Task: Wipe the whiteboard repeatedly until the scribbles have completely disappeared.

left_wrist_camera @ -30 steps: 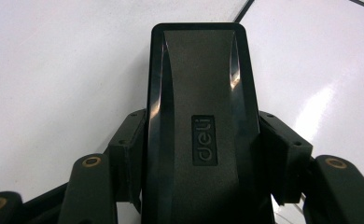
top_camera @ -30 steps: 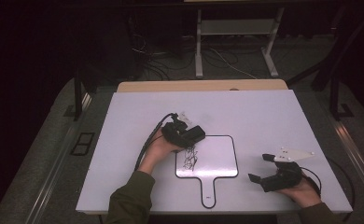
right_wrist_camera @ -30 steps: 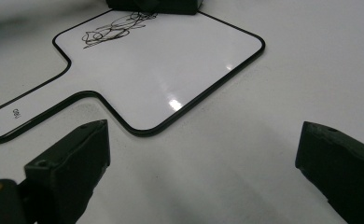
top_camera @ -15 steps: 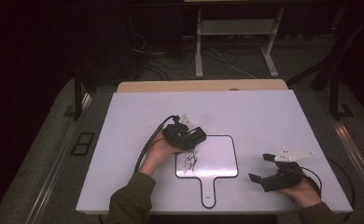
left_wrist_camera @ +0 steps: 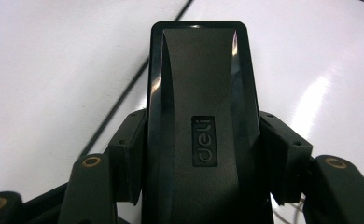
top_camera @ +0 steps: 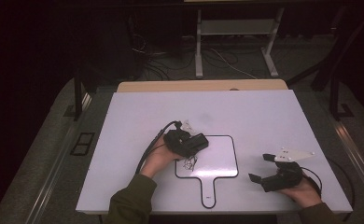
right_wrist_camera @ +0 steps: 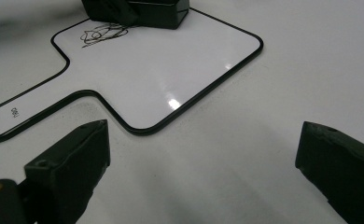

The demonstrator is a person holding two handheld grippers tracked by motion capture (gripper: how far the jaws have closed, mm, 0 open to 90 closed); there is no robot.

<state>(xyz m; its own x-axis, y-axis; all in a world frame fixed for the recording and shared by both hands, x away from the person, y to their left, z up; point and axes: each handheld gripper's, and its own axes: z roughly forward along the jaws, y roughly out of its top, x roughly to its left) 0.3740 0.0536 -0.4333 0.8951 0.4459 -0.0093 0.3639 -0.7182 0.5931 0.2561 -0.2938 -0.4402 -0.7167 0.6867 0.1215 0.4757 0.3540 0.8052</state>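
Eraser (top_camera: 195,143), clamped in your left gripper (top_camera: 201,142), has slid toward the scribble (top_camera: 188,163); right gripper (top_camera: 263,168) rests open.

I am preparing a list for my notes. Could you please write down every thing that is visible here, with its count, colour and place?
whiteboard eraser: one, black, clamped in the left tongs over the upper left part of the small board
handheld whiteboard: one, white with a black border and a handle toward the person, flat on the table near the front middle
scribble: one, black, on the board's left part, just below the eraser
table: one, white top
wooden board: one, light brown, at the table's far edge
left tongs: one, black, shut on the eraser
right tongs: one, black, open, resting on the table right of the board
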